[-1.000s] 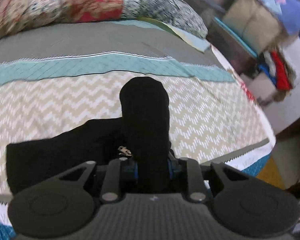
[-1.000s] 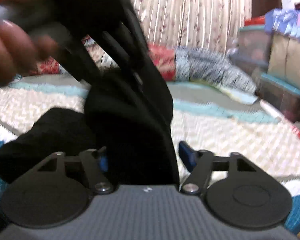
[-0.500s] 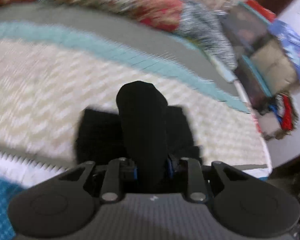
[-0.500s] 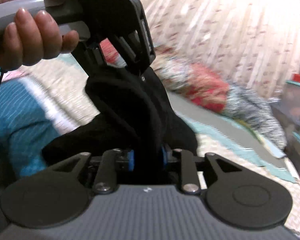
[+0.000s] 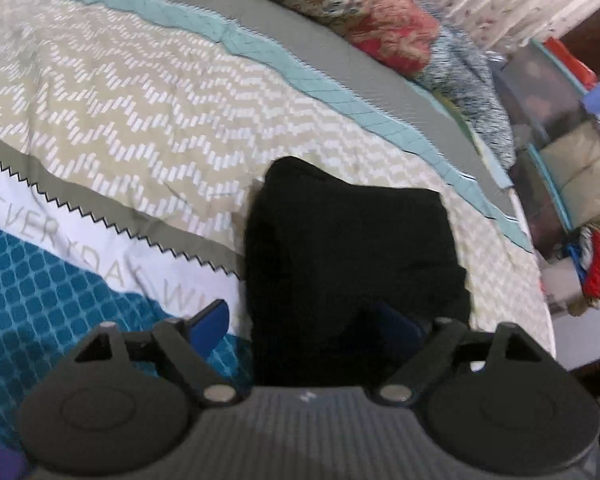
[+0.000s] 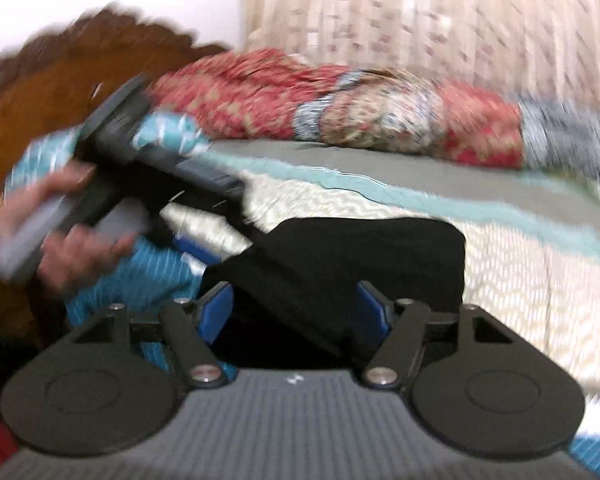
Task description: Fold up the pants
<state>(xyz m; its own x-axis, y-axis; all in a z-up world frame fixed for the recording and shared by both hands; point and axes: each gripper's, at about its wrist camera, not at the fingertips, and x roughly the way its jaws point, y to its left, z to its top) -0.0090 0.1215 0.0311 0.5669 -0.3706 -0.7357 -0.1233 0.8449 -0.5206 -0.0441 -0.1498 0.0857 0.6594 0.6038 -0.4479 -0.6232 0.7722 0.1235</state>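
Though blurred, pants seemingly folded.

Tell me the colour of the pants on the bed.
Plain black pants, clearest in the left wrist view.

Soft, even indoor light, no hard shadows. Fisheye bends the bed at the edges. The right wrist view is motion-blurred throughout; the curtain at top glows overexposed.

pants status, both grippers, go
Left gripper open, right gripper open, both astride the fabric. Black pants lying in a folded bundle on the chevron bedspread. Nothing blocking.
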